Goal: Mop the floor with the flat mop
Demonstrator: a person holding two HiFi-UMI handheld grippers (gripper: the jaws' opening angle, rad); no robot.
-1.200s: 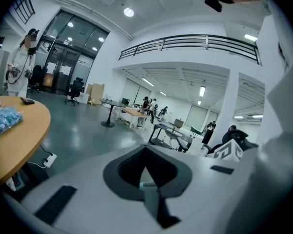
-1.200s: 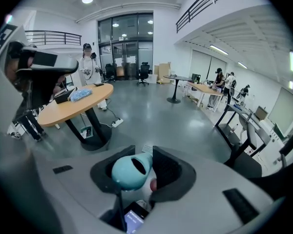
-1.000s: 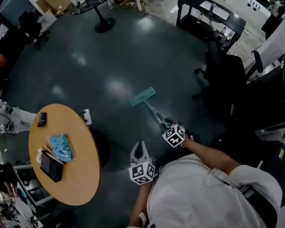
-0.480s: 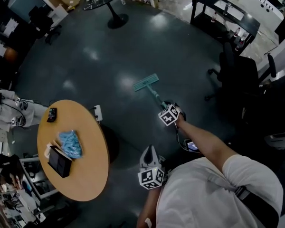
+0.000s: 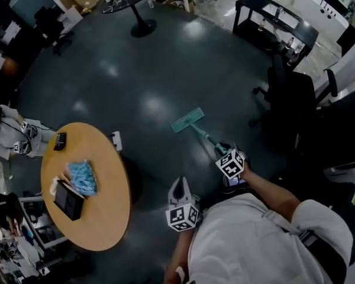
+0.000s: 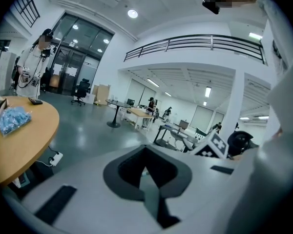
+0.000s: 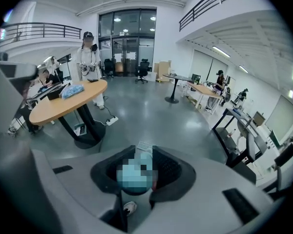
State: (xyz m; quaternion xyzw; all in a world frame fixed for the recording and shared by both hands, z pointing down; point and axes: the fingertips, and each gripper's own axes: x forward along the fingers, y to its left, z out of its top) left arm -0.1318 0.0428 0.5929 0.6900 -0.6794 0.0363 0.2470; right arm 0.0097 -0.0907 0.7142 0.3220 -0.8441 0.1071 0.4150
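Observation:
The flat mop has a teal head point(image 5: 187, 120) lying flat on the dark glossy floor point(image 5: 124, 76). Its teal handle point(image 5: 206, 137) slants back toward me. My right gripper point(image 5: 224, 151) is shut on the upper end of that handle, in front of my body. In the right gripper view the handle runs down between the jaws to the mop head point(image 7: 145, 146). My left gripper point(image 5: 178, 186) hangs lower left of the right one, apart from the mop. Its jaws are together with nothing between them, as the left gripper view also shows point(image 6: 147, 178).
A round wooden table point(image 5: 100, 223) at my left carries a blue bag point(image 5: 83, 177) and a black device point(image 5: 67, 200). A white power strip point(image 5: 115, 141) lies beside it. A black office chair point(image 5: 290, 96) stands at the right, a black desk point(image 5: 272, 16) behind it. A person point(image 5: 12, 138) is at far left.
The right gripper first pushed the mop forward, then drew it back toward my body, and the mop head slid nearer. The left gripper stayed shut at my side.

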